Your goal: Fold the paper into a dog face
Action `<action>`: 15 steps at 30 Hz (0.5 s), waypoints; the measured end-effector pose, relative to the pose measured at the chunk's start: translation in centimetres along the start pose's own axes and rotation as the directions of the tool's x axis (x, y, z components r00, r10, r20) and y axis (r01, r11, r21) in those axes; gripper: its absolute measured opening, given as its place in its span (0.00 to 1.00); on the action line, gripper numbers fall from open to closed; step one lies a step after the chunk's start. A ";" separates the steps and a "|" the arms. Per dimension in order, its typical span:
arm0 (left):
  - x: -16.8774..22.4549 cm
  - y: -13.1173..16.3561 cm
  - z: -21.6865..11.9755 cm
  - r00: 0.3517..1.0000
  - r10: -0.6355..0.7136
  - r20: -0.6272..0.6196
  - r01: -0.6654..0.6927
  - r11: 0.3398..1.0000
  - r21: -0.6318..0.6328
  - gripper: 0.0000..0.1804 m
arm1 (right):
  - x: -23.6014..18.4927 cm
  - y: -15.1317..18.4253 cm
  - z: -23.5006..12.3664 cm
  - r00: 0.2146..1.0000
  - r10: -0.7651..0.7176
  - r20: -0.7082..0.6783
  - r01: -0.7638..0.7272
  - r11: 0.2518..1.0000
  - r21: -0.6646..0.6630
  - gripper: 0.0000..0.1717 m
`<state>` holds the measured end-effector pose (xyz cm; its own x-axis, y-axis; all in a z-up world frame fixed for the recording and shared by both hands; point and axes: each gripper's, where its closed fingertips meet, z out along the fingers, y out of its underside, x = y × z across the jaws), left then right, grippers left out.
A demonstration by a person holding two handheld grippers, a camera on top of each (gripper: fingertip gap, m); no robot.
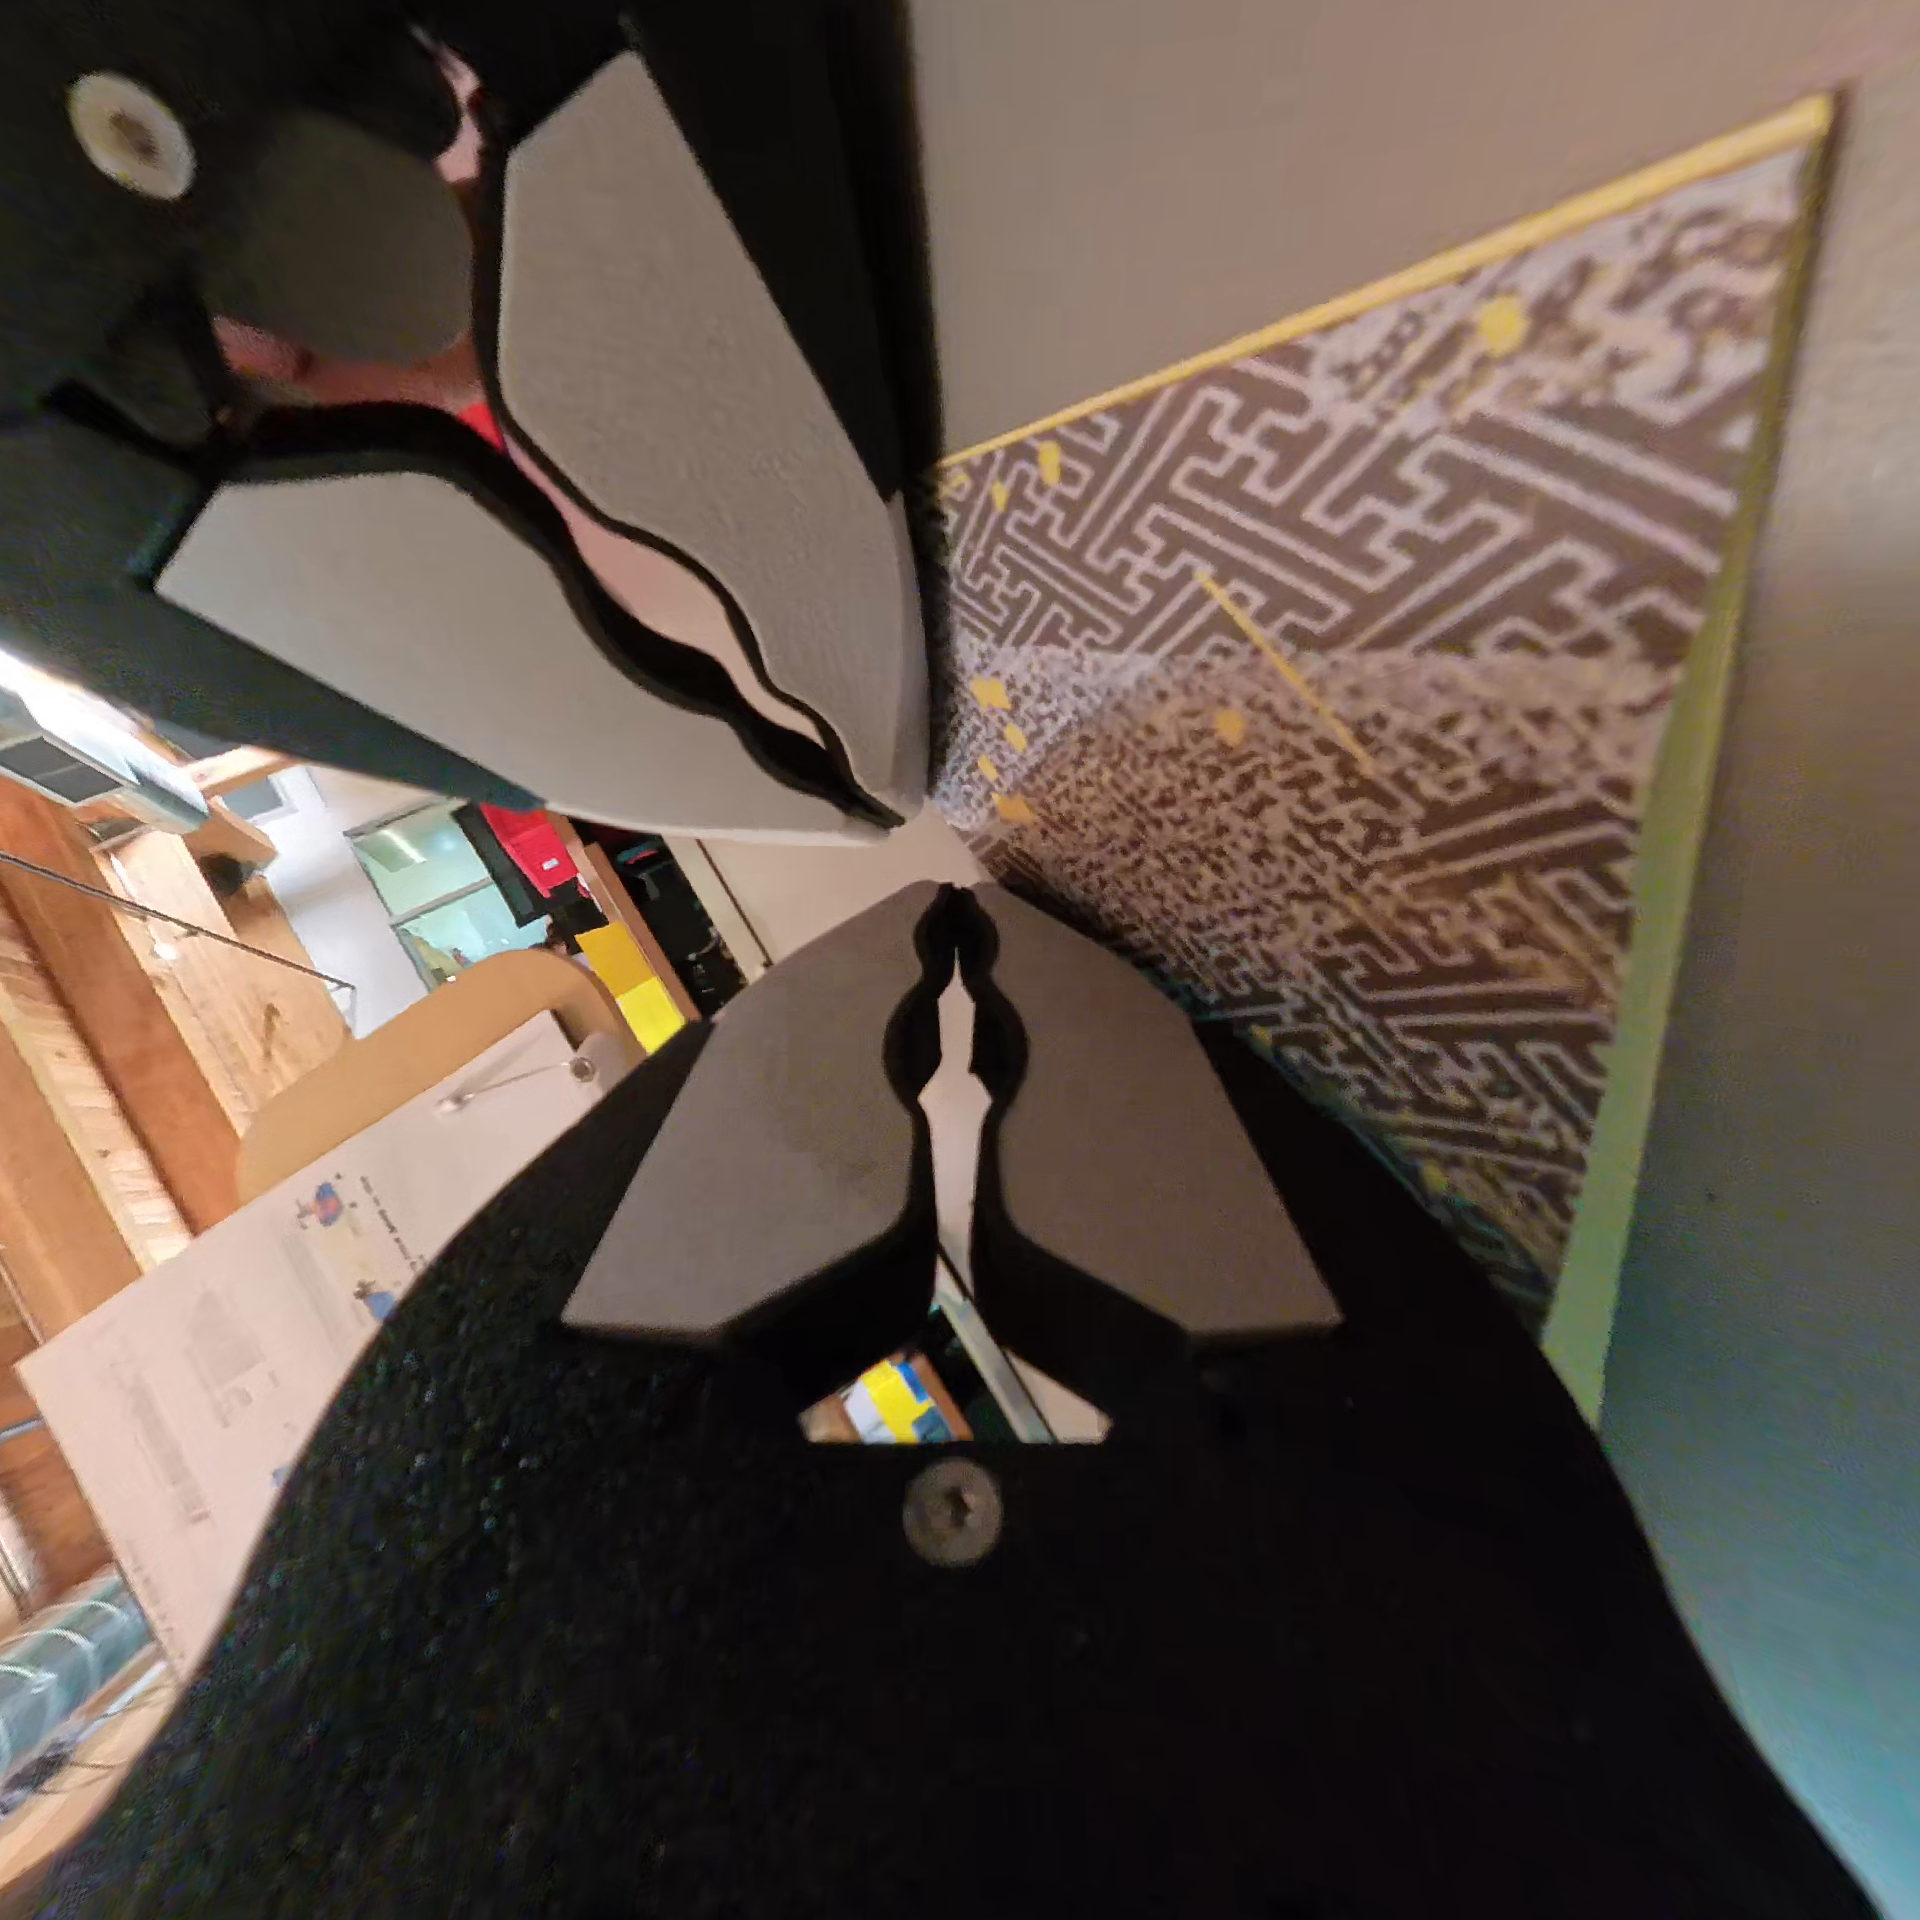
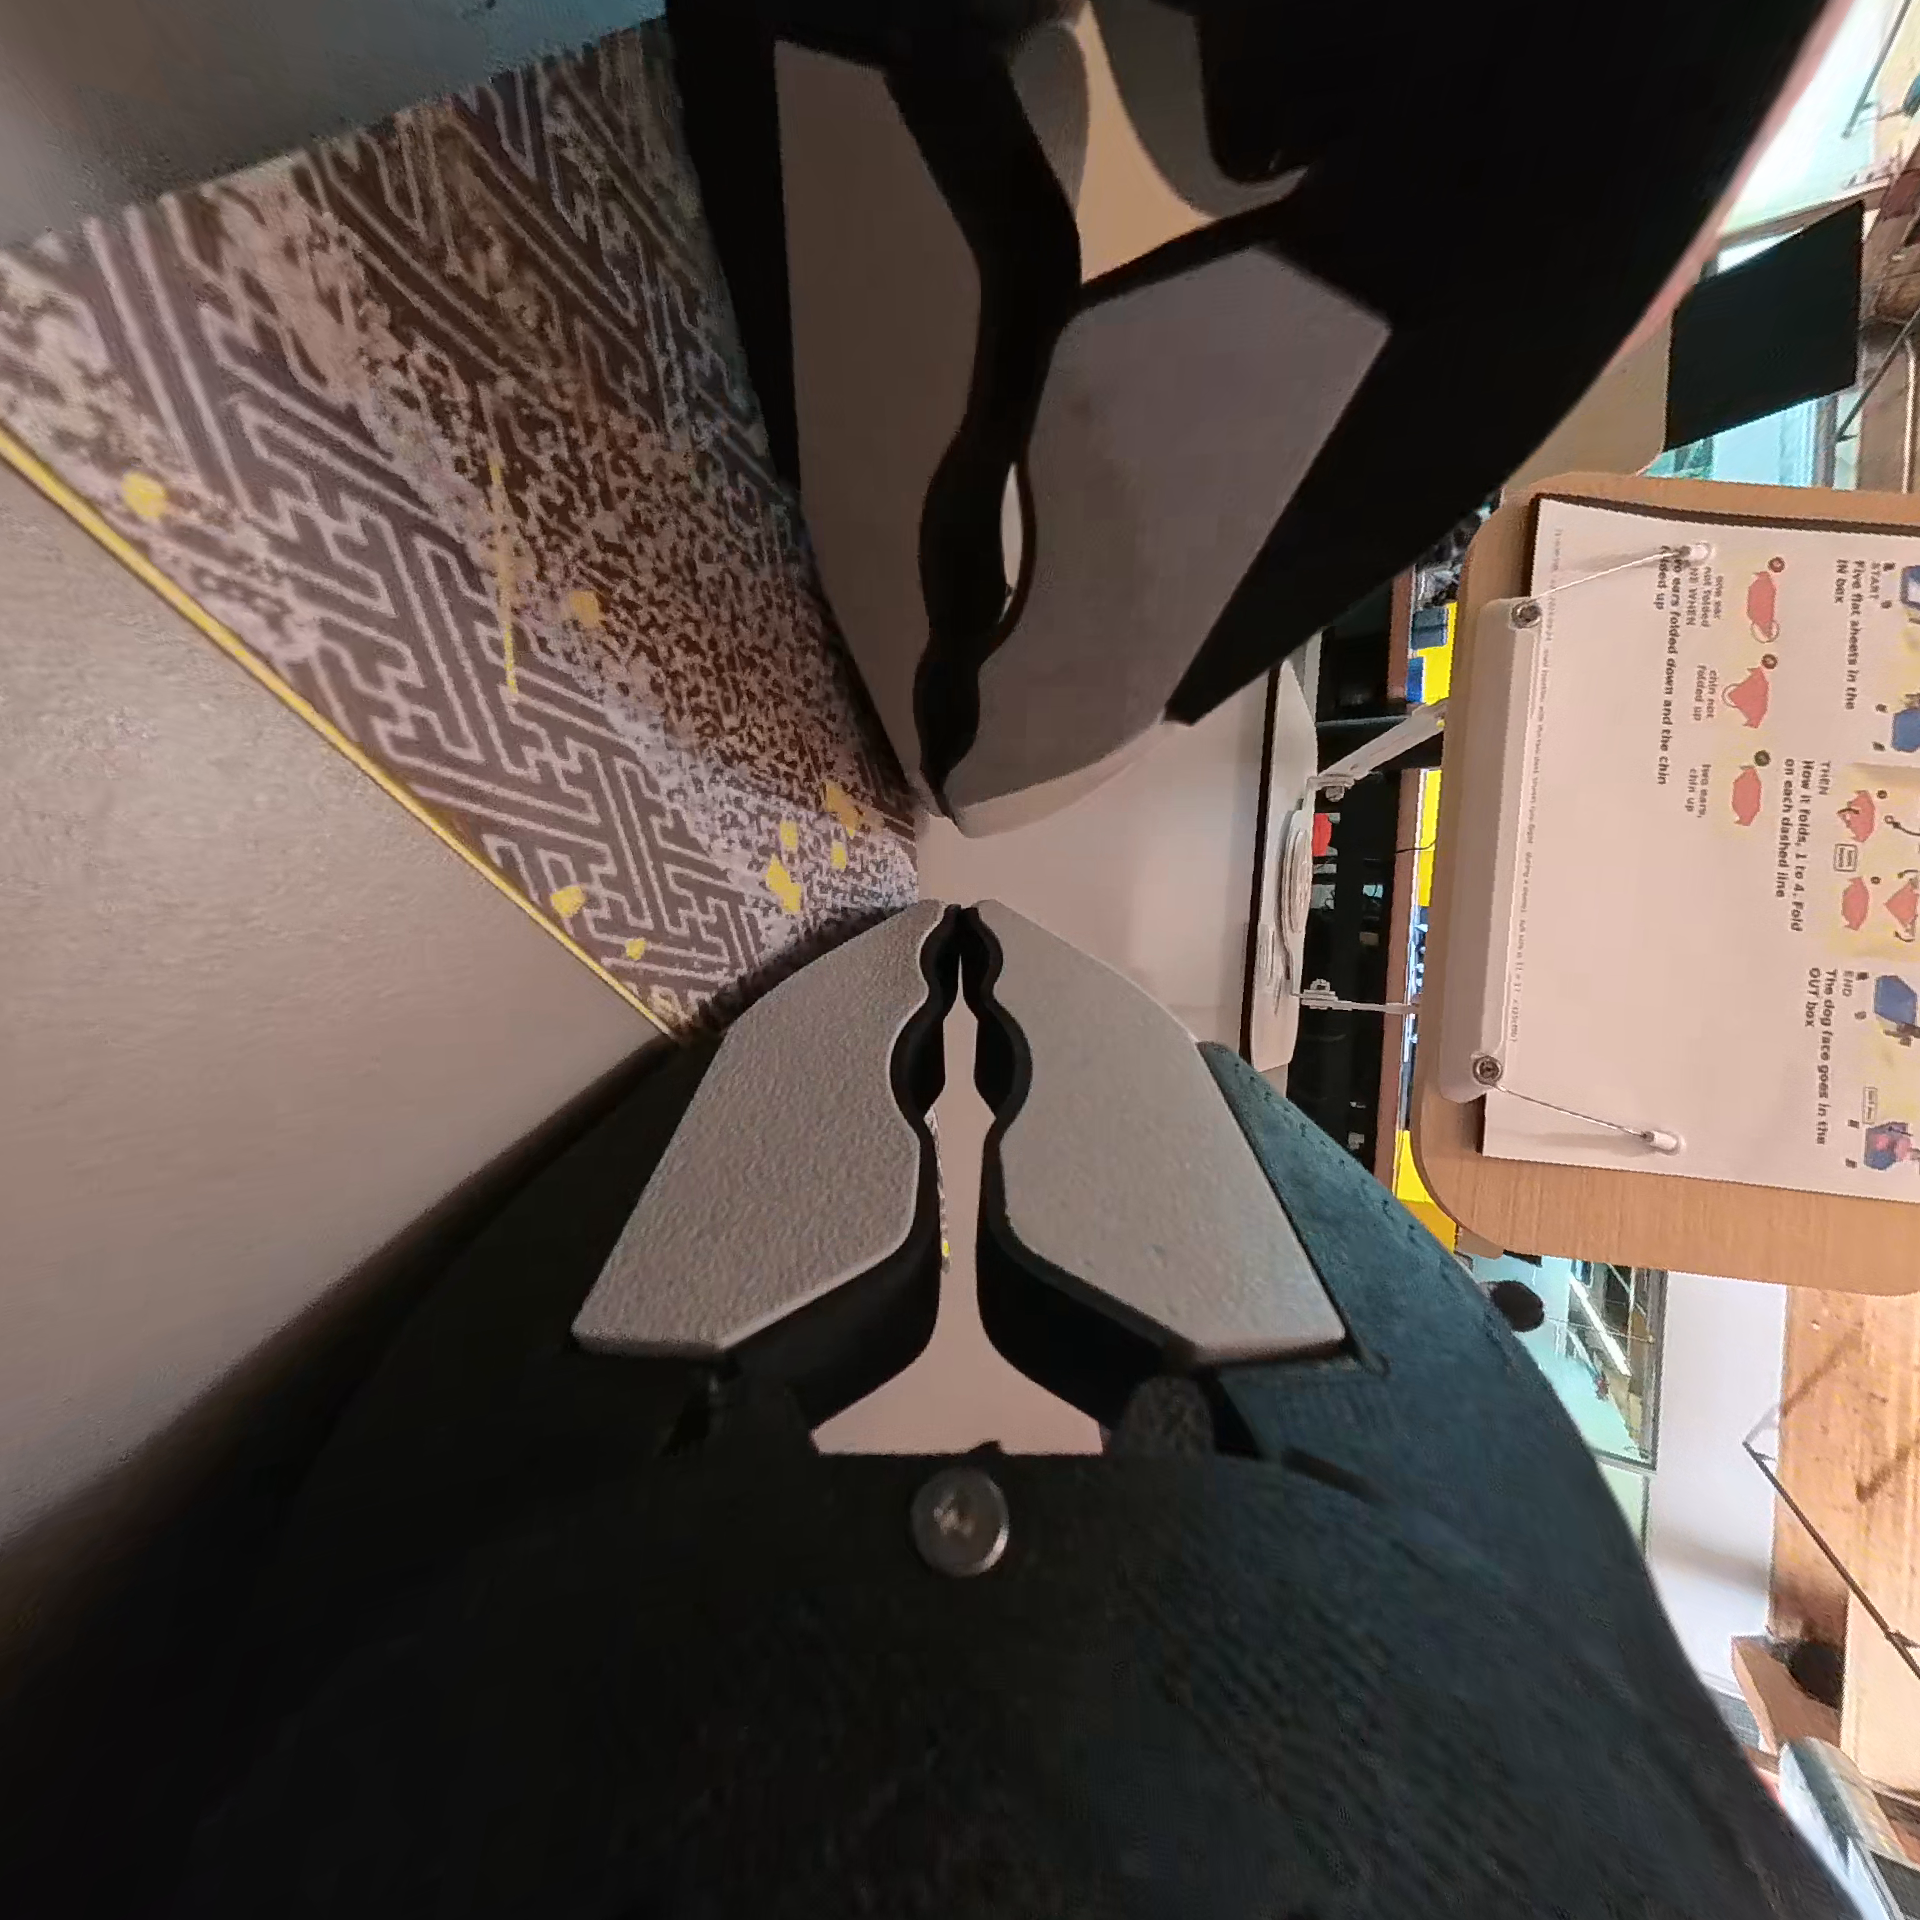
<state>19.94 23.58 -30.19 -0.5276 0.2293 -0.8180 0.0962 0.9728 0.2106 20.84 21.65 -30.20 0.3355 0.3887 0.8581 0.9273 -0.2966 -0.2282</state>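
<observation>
The paper is patterned in brown and white with yellow flecks and a yellow edge. It lies flat on the pale table and narrows to a corner at the centre of both views. My left gripper is shut, its tips beside that corner. My right gripper comes in from the upper left, also shut, one finger along the paper's edge. In the right wrist view the paper lies left, my right gripper is shut at its corner, and my left gripper faces it from above. A sliver of paper shows through the gap behind my right fingers.
A wooden board with an instruction sheet stands beyond the table's far edge; it also shows in the left wrist view. Bare table surrounds the paper. Shelves and room clutter lie farther back. My left and right fingertips are right by each other.
</observation>
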 end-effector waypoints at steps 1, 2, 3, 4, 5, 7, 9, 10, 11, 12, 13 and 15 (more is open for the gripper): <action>0.0 0.0 0.0 1.000 0.019 -0.007 -0.019 1.000 -0.003 0.00 | 0.0 0.0 0.0 1.000 -0.006 -0.002 0.006 1.000 -0.005 0.00; 0.0 0.0 0.0 0.999 0.033 -0.015 -0.033 0.999 -0.003 0.00 | 0.0 0.0 0.0 1.000 -0.010 -0.004 0.010 1.000 -0.007 0.00; 0.0 0.0 0.0 0.999 0.042 -0.021 -0.042 0.999 -0.002 0.00 | 0.0 0.0 0.0 1.000 -0.007 -0.004 0.007 1.000 -0.005 0.00; 0.0 0.0 0.0 0.999 0.046 -0.026 -0.046 0.999 0.002 0.00 | 0.1 0.0 0.0 1.000 0.004 0.000 -0.004 1.000 -0.001 0.00; 0.1 0.0 0.0 0.999 0.046 -0.028 -0.046 0.999 0.008 0.00 | 0.1 0.1 0.1 1.000 0.019 0.007 -0.019 1.000 0.004 0.00; 0.3 0.1 -0.3 0.999 0.036 -0.034 -0.035 0.999 0.015 0.00 | 0.1 0.1 0.1 1.000 0.027 0.015 -0.027 1.000 0.008 0.00; 0.7 0.4 -0.8 0.999 0.027 -0.046 -0.027 1.000 0.013 0.00 | 0.1 0.1 0.1 1.000 0.027 0.011 -0.027 1.000 0.004 0.00; 1.0 0.7 -1.1 0.998 0.024 -0.049 -0.024 1.000 0.008 0.00 | 0.2 0.1 0.1 1.000 0.025 0.009 -0.025 1.000 0.002 0.00; 1.2 0.9 -1.4 0.998 0.017 -0.053 -0.017 1.000 0.003 0.00 | 0.2 0.1 0.2 1.000 0.024 0.009 -0.024 1.000 0.002 0.00; 1.5 1.2 -1.7 0.998 0.004 -0.061 -0.004 1.000 -0.002 0.00 | 0.2 0.1 0.2 1.000 0.026 0.010 -0.026 1.000 0.003 0.00; 1.8 1.5 -2.0 0.997 -0.010 -0.072 0.009 1.000 -0.007 0.00 | 0.2 0.1 0.2 1.000 0.028 0.011 -0.028 1.000 0.004 0.00; 2.4 2.1 -2.6 0.996 -0.029 -0.090 0.028 0.999 -0.017 0.00 | 0.2 0.1 0.2 1.000 0.028 0.013 -0.028 1.000 0.006 0.00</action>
<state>16.73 26.12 -30.33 -0.6036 0.1972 -0.7725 0.0675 0.9781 0.1970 21.04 21.84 -30.11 0.3631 0.3914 0.8456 0.9187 -0.3020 -0.2546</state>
